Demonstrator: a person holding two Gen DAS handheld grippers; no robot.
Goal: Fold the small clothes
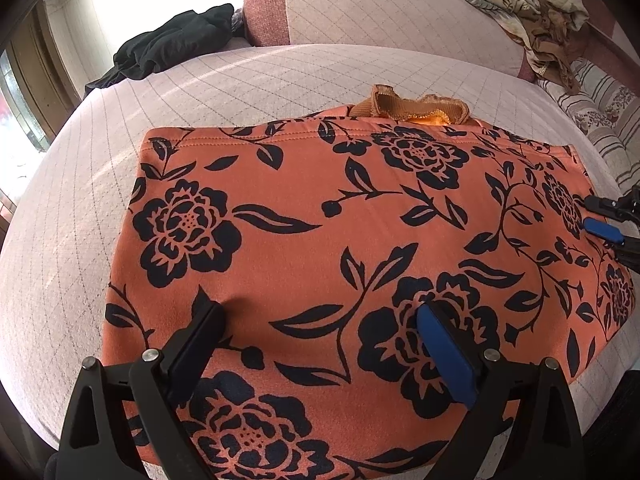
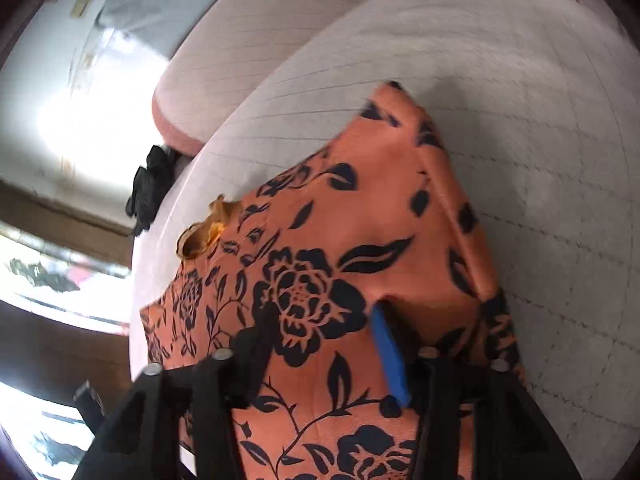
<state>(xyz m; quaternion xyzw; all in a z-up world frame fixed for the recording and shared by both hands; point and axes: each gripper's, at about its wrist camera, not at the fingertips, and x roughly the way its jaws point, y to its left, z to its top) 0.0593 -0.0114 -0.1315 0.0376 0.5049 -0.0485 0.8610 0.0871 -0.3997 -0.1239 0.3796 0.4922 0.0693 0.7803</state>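
An orange garment with a black flower print [image 1: 340,216] lies folded flat on a pale quilted seat cushion [image 1: 80,208]. Its brown ribbed collar [image 1: 408,106] pokes out at the far edge. My left gripper [image 1: 320,316] stands open over the near edge, and both fingertips rest on the cloth with nothing pinched between them. My right gripper [image 1: 596,216] comes in at the garment's right side. In the right wrist view my right gripper [image 2: 320,324] has its jaws apart, and its blue pad [image 2: 386,344] dents the garment [image 2: 360,208] lying under it. That view is blurred.
A black garment [image 1: 172,48] lies bunched at the cushion's far left. A heap of patterned cloth [image 1: 532,4] sits on the back cushion [image 1: 360,4] at the far right. A striped cushion [image 1: 592,108] borders the seat on the right. Bright window light fills the left.
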